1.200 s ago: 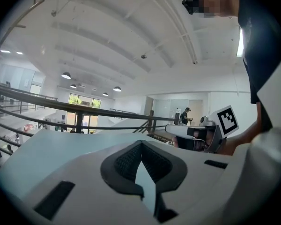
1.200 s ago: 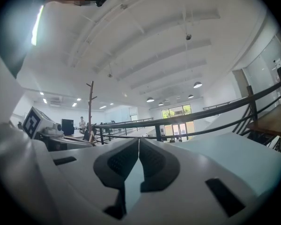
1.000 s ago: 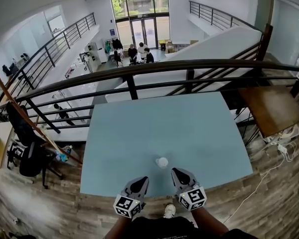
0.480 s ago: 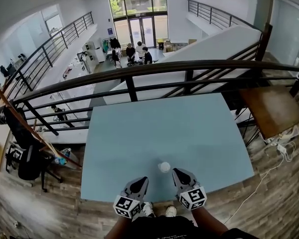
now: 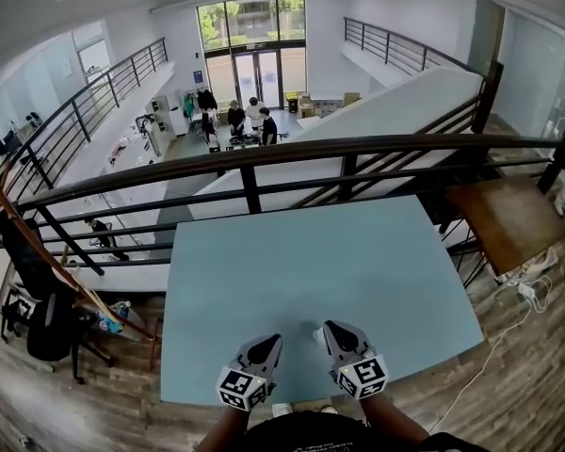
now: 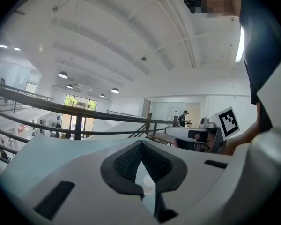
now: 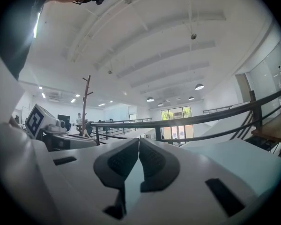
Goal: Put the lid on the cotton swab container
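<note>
**Both tongs closed at the near table edge, container just beside the right pair**

Head view: a mezzanine with a dark railing (image 5: 264,153) overlooks a lower floor, where a few people (image 5: 237,119) stand near glass doors. Against the railing stands a pale blue table (image 5: 311,262). A small white cotton swab container (image 5: 317,332) sits on it close to the near edge. The left tongs (image 5: 266,344) and right tongs (image 5: 334,330) reach over that edge side by side. The container lies between the two tips, just beside the right one and partly hidden by it. Whether they touch cannot be told. A brown side table (image 5: 508,217) stands to the right with cables (image 5: 532,285) on the wood floor near it. A black chair (image 5: 47,323) is at the left.

Left gripper view: these tongs are closed, with the dark pads meeting at the tips and nothing clamped. The slit below the tips shows the blue table and the whitish container upright on it, ahead of the tongs and not held. It is too small to tell whether a lid is on it. The right tongs show at the right with their marker cube (image 6: 228,122).

Right gripper view: these tongs are closed too, pads together and empty, with only the table in the slit. The left tongs show at the left edge. The railing and round ceiling lamps (image 7: 199,86) lie beyond.
</note>
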`<state>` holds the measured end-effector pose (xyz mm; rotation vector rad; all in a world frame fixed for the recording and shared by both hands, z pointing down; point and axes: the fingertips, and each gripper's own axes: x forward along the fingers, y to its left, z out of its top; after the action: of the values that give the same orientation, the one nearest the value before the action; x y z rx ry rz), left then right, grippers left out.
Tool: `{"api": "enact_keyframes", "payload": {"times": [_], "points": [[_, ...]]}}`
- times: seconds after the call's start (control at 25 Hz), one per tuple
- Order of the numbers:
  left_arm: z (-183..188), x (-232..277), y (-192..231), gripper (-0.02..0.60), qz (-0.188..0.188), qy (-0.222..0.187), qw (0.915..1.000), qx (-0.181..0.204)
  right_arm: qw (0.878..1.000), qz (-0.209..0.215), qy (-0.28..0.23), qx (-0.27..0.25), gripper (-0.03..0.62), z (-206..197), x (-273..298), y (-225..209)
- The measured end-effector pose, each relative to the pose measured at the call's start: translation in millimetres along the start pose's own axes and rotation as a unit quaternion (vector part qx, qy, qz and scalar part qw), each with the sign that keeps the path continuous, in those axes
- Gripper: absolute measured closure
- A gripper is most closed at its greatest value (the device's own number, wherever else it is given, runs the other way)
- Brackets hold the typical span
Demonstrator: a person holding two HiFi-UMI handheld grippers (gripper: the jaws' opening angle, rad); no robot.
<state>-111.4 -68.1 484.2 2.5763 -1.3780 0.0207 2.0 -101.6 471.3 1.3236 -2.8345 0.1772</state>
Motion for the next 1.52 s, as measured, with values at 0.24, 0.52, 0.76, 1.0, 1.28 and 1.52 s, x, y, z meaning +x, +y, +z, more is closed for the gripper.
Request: {"api": "enact_keyframes", "payload": {"times": [0.24, 0.52, 0.76, 1.0, 1.28, 1.52], "points": [[1, -2, 23, 0.571, -0.016, -0.002, 0.9999, 0.001, 1.000, -0.011, -0.002, -0.012, 0.574, 3, 22, 9], [-11, 10, 28, 0.571, -0.032, 0.011, 0.9993, 0.015, 1.000, -0.013, 0.007, -0.027, 0.574, -6, 31, 5], [-4, 20, 36, 0.571, -0.003, 0.000, 0.9998, 0.018, 1.000, -0.002, 0.021, -0.018, 0.574, -12, 29, -12], [-17, 33, 36, 0.571, 0.018, 0.009, 0.9998, 0.007, 0.999, 0.021, 0.026, -0.017, 0.574, -14, 31, -23], [-25, 31, 16, 0.571, 0.019, 0.016, 0.9997, 0.007, 0.999, 0.029, 0.033, -0.016, 0.574, -20, 26, -26], [-37, 33, 10, 0.571, 0.020, 0.030, 0.9993, 0.008, 0.998, 0.030, 0.049, -0.010, 0.574, -34, 21, -27]]}}
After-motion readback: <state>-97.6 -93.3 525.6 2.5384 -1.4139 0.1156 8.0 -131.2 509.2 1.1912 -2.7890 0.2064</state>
